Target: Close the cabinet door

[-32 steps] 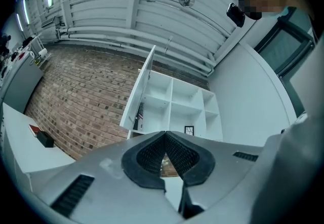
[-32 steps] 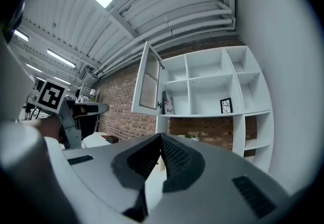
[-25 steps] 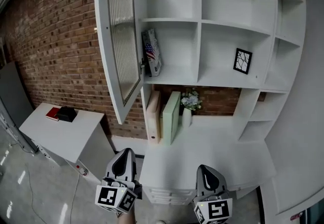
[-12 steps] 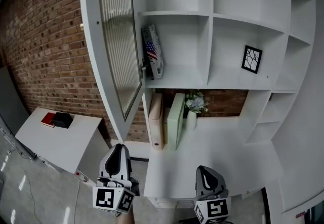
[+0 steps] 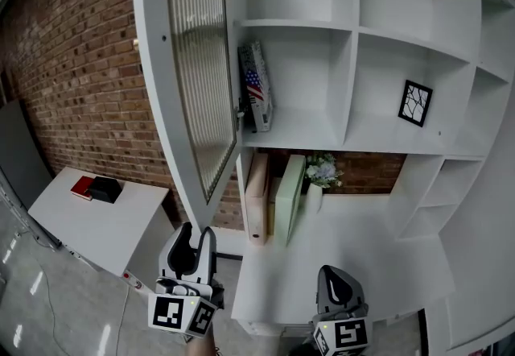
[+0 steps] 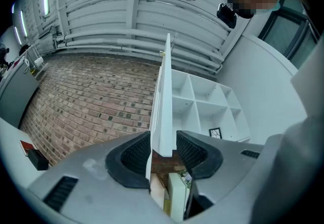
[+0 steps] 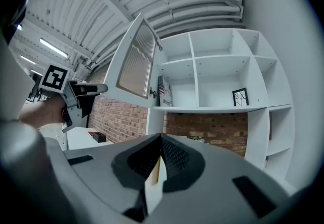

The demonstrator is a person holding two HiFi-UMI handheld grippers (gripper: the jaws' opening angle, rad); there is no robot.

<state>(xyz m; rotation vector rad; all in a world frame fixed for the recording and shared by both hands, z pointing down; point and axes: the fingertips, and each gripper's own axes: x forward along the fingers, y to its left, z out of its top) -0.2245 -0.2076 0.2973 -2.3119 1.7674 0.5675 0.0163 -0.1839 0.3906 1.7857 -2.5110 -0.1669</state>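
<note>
The cabinet door (image 5: 193,64), a white frame with ribbed glass, stands swung wide open to the left of the white shelf unit (image 5: 354,32). My left gripper (image 5: 193,243) is open just under the door's lower corner. In the left gripper view the door (image 6: 164,101) shows edge-on in line with the gap of my left gripper (image 6: 162,136); I cannot tell if it touches the fingers. My right gripper (image 5: 338,288) is shut and empty, low over the desk's front edge. The right gripper view shows the right gripper (image 7: 161,139), the door (image 7: 135,61) and the left gripper (image 7: 96,87) under it.
A flag-printed book (image 5: 257,89) and a small framed picture (image 5: 416,103) sit on the shelves. Binders (image 5: 259,197), a green folder (image 5: 291,197) and a flower pot (image 5: 322,173) stand on the white desk (image 5: 362,254). A low white side cabinet (image 5: 88,221) stands left by the brick wall (image 5: 72,80).
The left gripper's jaws have opened under the door's lower corner. The view has drawn closer to the cabinet, so door and shelves look larger. The right gripper stays shut.
</note>
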